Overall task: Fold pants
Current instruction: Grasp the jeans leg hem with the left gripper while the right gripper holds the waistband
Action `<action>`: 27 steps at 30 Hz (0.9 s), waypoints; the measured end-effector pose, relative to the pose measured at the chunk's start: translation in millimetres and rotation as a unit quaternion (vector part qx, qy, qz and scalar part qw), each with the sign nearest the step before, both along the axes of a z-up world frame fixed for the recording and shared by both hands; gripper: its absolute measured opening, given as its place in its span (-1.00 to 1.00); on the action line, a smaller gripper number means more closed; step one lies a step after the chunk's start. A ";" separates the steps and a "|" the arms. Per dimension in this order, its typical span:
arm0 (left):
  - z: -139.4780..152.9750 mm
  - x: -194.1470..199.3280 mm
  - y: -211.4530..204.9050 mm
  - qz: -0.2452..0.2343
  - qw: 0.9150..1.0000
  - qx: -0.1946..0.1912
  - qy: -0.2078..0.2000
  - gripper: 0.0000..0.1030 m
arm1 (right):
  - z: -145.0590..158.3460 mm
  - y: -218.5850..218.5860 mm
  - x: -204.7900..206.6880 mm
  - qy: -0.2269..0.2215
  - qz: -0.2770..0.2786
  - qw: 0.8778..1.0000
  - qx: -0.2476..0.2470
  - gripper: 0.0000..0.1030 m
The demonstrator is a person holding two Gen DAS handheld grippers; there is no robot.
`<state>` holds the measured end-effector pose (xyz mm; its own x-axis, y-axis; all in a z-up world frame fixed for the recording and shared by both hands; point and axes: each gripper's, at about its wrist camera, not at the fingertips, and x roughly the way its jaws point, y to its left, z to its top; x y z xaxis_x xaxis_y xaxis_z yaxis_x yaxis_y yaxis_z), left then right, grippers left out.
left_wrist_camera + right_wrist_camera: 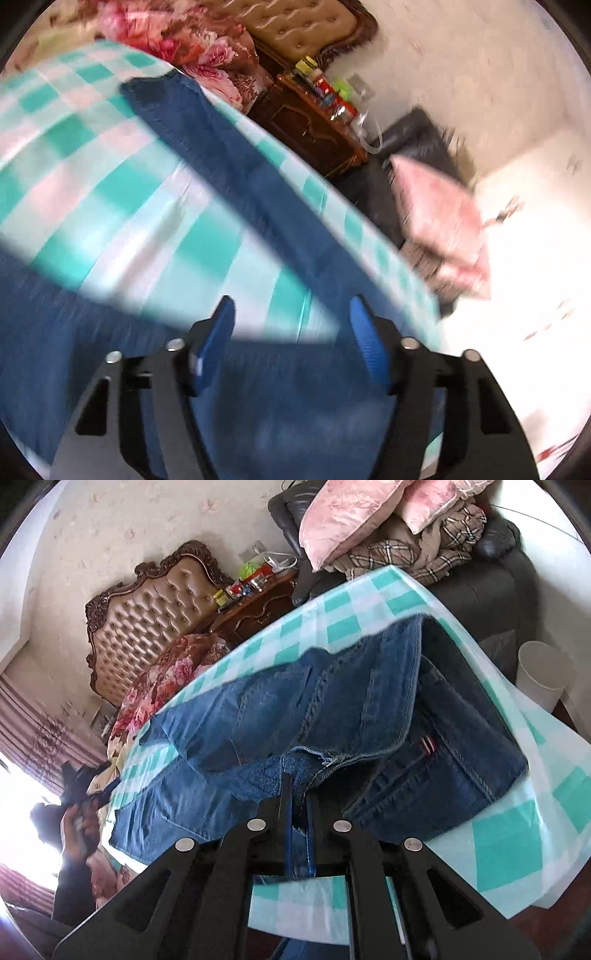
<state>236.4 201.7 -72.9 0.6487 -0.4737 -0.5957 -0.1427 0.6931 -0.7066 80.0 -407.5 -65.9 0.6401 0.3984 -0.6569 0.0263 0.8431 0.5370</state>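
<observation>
Pinching a denim fold, right gripper [298, 794] fingers clamped on blue jeans [332, 709], left gripper [291, 325] fingers apart over denim, nothing between, checked tabletop [369, 602] beneath.

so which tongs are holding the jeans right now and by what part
The right tongs are shut on the jeans, pinching a frayed edge of the denim. The left tongs are open over the denim, gripping nothing.
</observation>
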 end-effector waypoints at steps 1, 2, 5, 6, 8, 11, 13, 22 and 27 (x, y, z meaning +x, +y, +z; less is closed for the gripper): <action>-5.0 23.4 10.4 0.010 1.000 -0.016 0.001 0.11 | 0.4 -0.6 2.3 0.000 -0.001 1.000 -0.003 -0.86; -9.9 39.8 17.6 0.018 1.000 -0.026 0.003 0.06 | -1.3 -3.7 2.4 0.001 -0.003 1.000 -0.004 -0.85; -32.2 97.8 43.3 0.050 0.996 -0.062 0.025 -0.12 | -2.8 -13.2 5.6 0.003 -0.011 1.000 0.001 -0.85; -41.2 119.5 50.4 0.060 0.995 -0.065 0.038 -0.14 | -4.6 -16.8 7.0 0.004 -0.013 1.000 0.001 -0.85; -53.7 144.8 60.0 0.079 0.994 -0.056 0.056 -0.14 | -7.0 -21.3 10.9 0.008 -0.017 1.000 0.004 -0.85; -72.1 181.7 71.3 0.094 0.991 -0.059 0.074 -0.16 | -7.9 -24.5 15.8 0.014 -0.021 1.000 0.003 -0.85; -83.4 196.4 76.5 0.107 0.988 -0.057 0.093 -0.18 | -8.6 -26.3 17.7 0.016 -0.024 1.000 0.002 -0.86; -35.9 185.7 95.4 0.114 0.990 -0.062 0.048 -0.99 | 13.1 -46.5 30.1 0.004 -0.031 0.999 -0.010 -0.86; 59.2 6.9 90.3 0.119 0.993 -0.007 -0.020 -0.99 | 30.4 -81.7 28.6 0.006 -0.051 0.998 -0.025 -0.86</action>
